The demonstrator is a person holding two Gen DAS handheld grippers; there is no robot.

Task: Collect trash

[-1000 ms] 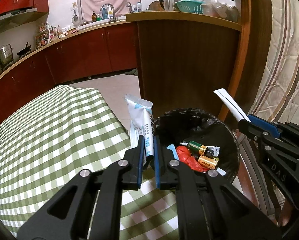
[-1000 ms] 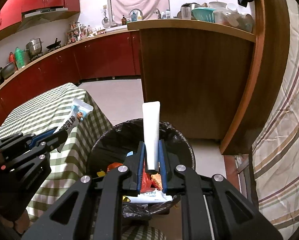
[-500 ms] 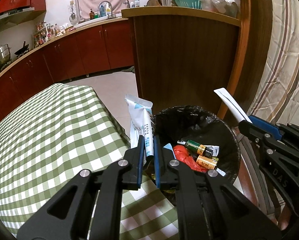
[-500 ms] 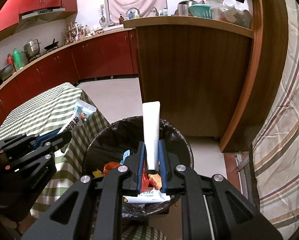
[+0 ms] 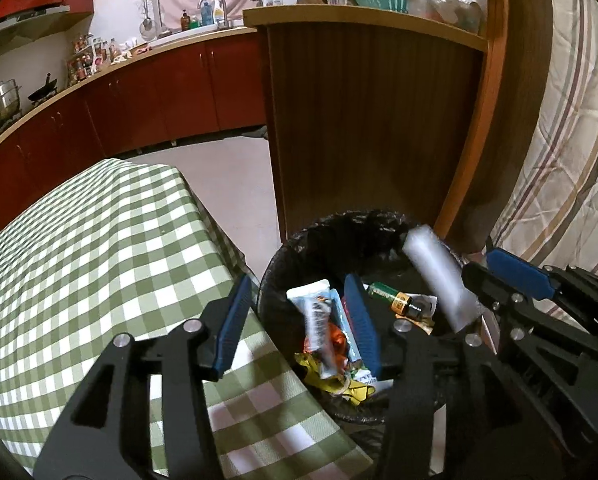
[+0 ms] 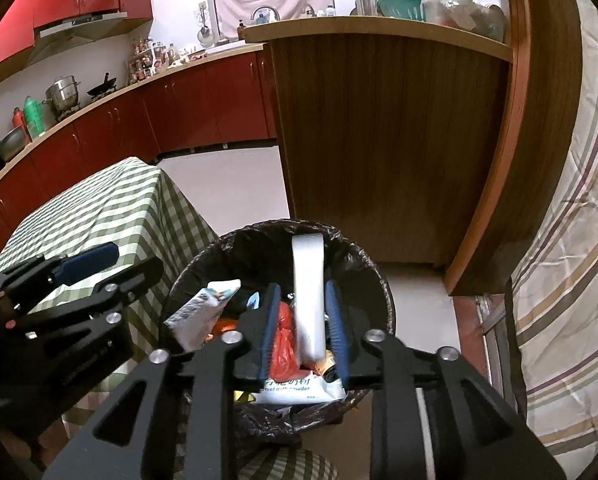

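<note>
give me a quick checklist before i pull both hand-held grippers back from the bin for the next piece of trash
1. Left hand-held gripper open: ok, jaws spread wide.
2. Right hand-held gripper open: ok, jaws apart.
3. Snack wrapper released over the trash bin: ok, blurred and inside the rim outline.
4. White tube clear of the right fingers: cannot tell, it is blurred between them, apparently dropping.
5. Both items settled in the bin: not ok, both look mid-fall.
6. More trash left on the checkered tablecloth: cannot tell, only part of it shows.
</note>
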